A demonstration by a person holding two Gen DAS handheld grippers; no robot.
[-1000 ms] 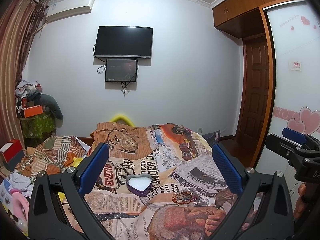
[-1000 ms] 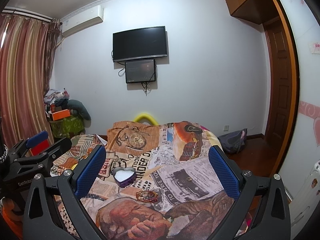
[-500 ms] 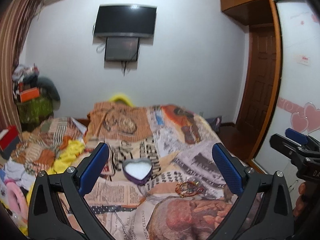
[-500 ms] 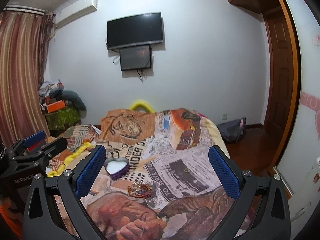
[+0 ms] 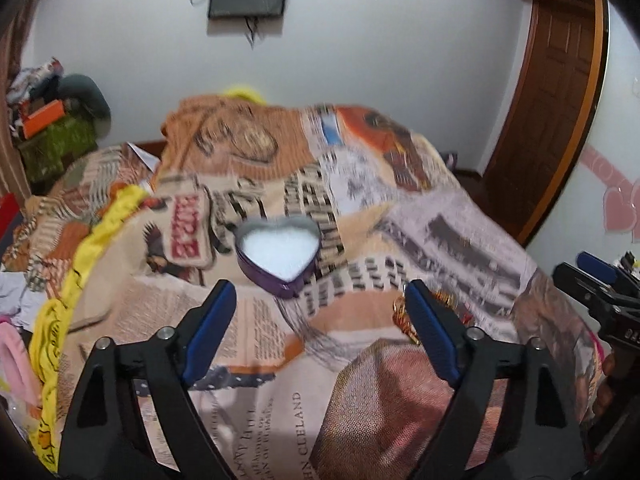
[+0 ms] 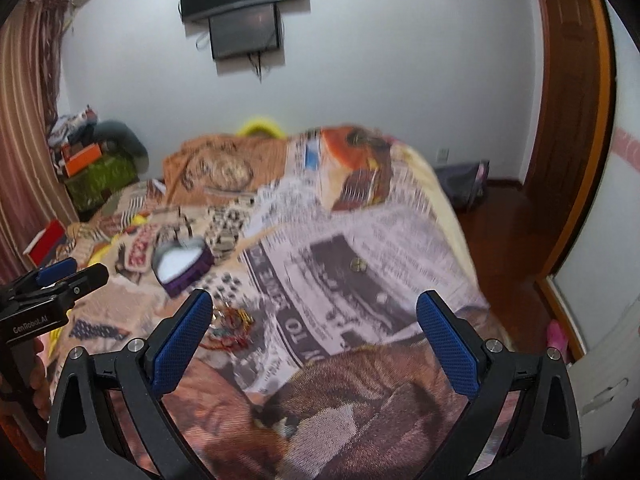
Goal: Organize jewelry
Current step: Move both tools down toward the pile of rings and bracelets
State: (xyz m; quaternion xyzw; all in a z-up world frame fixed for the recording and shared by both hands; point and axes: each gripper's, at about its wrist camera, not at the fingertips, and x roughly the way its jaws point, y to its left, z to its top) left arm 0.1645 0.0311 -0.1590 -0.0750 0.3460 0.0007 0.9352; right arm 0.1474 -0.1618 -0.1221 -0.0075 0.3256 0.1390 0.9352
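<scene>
A: Both cameras are dipping toward the bed now. A second ago the wall TV was filling the top of each view; now it is sliding off the edge, and the heart box is looming much larger. The approach is looking well under way.

B: Left tongs are standing wide open, holding nothing, with the box sitting at 12 o'clock just beyond the tips. It is open, pale lining showing, nothing inside as far as I can tell.

A: Right tongs are spread wide and empty too. In that view the box is lying at 10 o'clock and the jewelry is bunching up just beside the left pad, on the quilt.

B: So the jewelry is lying near the box but apart from it, toward the viewer. Nothing is being gripped yet; I'd judge the first pickup is coming, likely with the right tongs.

A: In the left view the jewelry is mostly hiding behind the right pad; only gold and red bits are peeking out at either side.

B: And everything is smearing with motion. I can't say whether that tangle is bracelets, a chain, or several pieces. There's a small round thing farther up the quilt in the right view, maybe a ring or a button; too blurry to call.

A: The right tongs are poking in at 3 o'clock of the left view, cut off by the edge.
</scene>
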